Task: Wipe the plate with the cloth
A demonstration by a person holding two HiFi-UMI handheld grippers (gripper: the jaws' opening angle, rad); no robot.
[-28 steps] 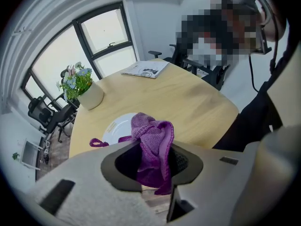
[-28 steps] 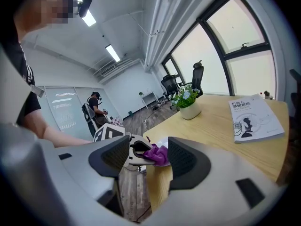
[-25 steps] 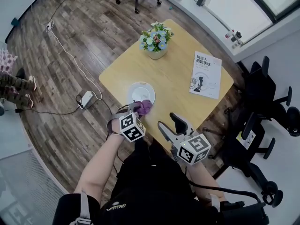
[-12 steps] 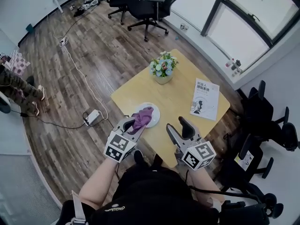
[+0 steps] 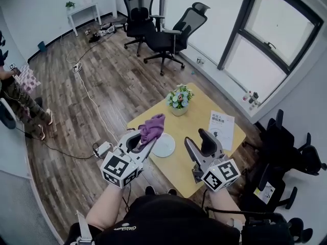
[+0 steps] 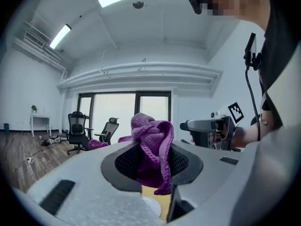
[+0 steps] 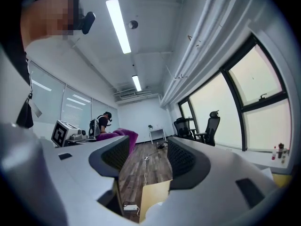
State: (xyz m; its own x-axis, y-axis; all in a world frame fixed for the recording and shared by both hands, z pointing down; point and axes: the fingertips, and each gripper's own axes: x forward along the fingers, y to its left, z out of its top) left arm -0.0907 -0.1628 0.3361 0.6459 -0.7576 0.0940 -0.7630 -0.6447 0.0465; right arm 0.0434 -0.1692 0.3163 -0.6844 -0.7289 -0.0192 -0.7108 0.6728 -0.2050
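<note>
A white plate [image 5: 164, 146] lies on the yellow table [image 5: 190, 131] near its front-left edge. My left gripper [image 5: 143, 138] is raised above the table's left side and is shut on a bunched purple cloth [image 5: 153, 126], clear of the plate. In the left gripper view the cloth [image 6: 152, 144] fills the gap between the jaws and hangs down over a strip of table [image 6: 155, 197]. My right gripper [image 5: 202, 144] is held up over the table's front edge, open, with nothing in it [image 7: 145, 158]. Both gripper views look out level across the room.
A pot of flowers [image 5: 179, 100] stands at the table's far corner and a white booklet [image 5: 221, 123] lies at its right side. Office chairs [image 5: 168, 34] stand behind, black chairs [image 5: 286, 152] at the right. A power strip [image 5: 102, 148] and cables lie on the floor; a person [image 5: 13, 93] stands at the left.
My left gripper has lifted the purple cloth off the plate and up into the air. Both grippers have risen and the head view has tilted up to take in more room.
</note>
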